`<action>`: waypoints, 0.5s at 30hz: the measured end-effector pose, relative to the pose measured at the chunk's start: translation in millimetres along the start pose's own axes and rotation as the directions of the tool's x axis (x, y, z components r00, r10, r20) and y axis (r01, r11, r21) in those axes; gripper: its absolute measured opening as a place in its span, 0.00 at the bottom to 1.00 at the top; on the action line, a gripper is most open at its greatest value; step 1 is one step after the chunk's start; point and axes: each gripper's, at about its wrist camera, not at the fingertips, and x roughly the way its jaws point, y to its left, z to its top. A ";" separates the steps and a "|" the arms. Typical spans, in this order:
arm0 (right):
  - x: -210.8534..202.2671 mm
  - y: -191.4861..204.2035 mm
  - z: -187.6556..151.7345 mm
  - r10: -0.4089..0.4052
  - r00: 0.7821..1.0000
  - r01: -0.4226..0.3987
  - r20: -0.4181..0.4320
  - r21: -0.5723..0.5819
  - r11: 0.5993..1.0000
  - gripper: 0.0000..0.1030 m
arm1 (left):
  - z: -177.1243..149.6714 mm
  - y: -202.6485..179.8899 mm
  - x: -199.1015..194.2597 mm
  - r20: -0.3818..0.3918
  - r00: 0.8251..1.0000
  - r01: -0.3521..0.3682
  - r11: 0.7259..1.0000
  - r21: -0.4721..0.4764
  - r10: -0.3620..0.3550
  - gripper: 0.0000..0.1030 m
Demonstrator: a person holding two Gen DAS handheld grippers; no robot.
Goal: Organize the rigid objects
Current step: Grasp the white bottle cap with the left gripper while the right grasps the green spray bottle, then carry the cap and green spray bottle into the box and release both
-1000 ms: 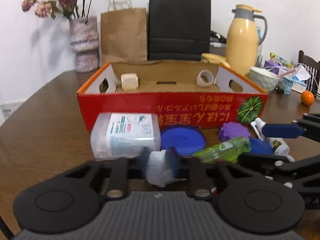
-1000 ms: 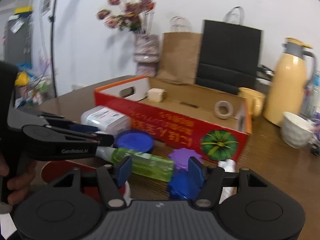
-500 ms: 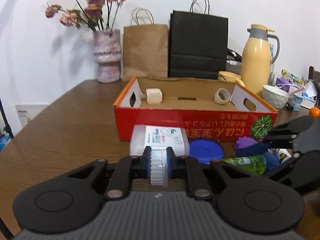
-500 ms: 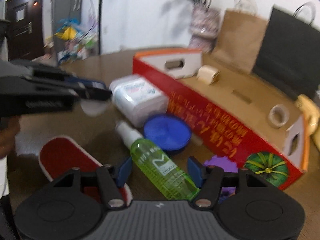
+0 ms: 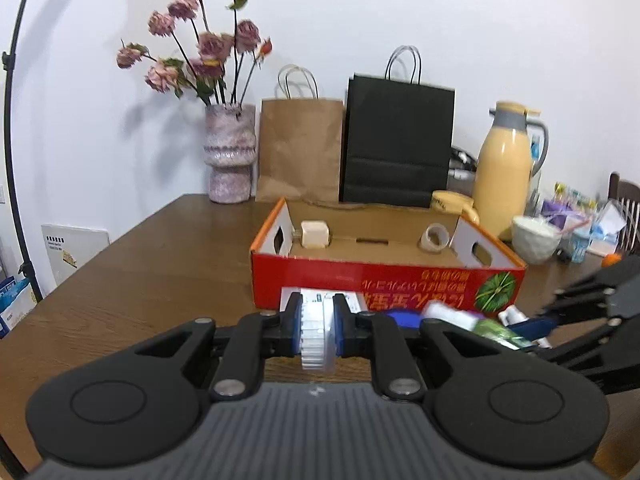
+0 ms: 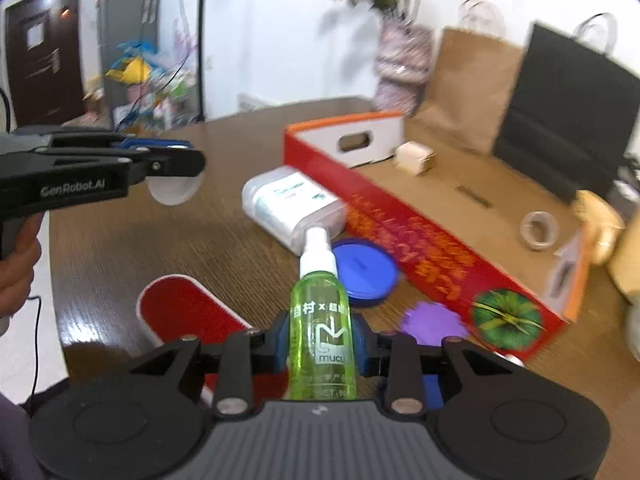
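Left wrist view: left gripper [image 5: 318, 334] clamped on a white ribbed lid [image 5: 316, 340], held above the table [image 5: 160, 272] before the red box [image 5: 384, 280]. Right wrist view: right gripper [image 6: 322, 342] closing around a green spray bottle [image 6: 322, 336], nozzle pointing forward.

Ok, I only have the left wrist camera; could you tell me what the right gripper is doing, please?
Observer: The right gripper is closing its jaws with the green spray bottle between them, nozzle pointing forward.
Operator: Anything on the table hidden from me?
Observer: A red oval brush lies flat on the table beside that bottle.
Operator: And my own grip?
Observer: Side on, the left gripper holds the white lid by its upper part; most of it hangs below the fingers.
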 end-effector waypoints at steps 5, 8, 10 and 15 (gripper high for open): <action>-60.8 12.9 -26.0 -0.156 0.978 0.133 0.139 0.160 0.978 0.30 | -0.9 -4.4 -44.1 0.098 0.993 -0.062 0.998 0.027 0.059 0.15; -95.0 33.1 -47.9 -0.230 0.949 0.167 0.217 0.272 0.948 0.30 | -5.5 -11.4 -76.0 0.150 0.987 -0.067 0.997 0.039 0.060 0.15; -112.3 49.8 -59.5 -0.275 0.924 0.197 0.266 0.285 0.938 0.30 | -9.9 -16.3 -97.0 0.193 0.980 -0.065 0.997 0.048 0.055 0.15; -149.4 93.3 -85.5 -0.349 0.873 0.233 0.339 0.339 0.911 0.30 | -20.7 -19.6 -144.9 0.257 0.966 -0.051 0.997 0.056 0.035 0.15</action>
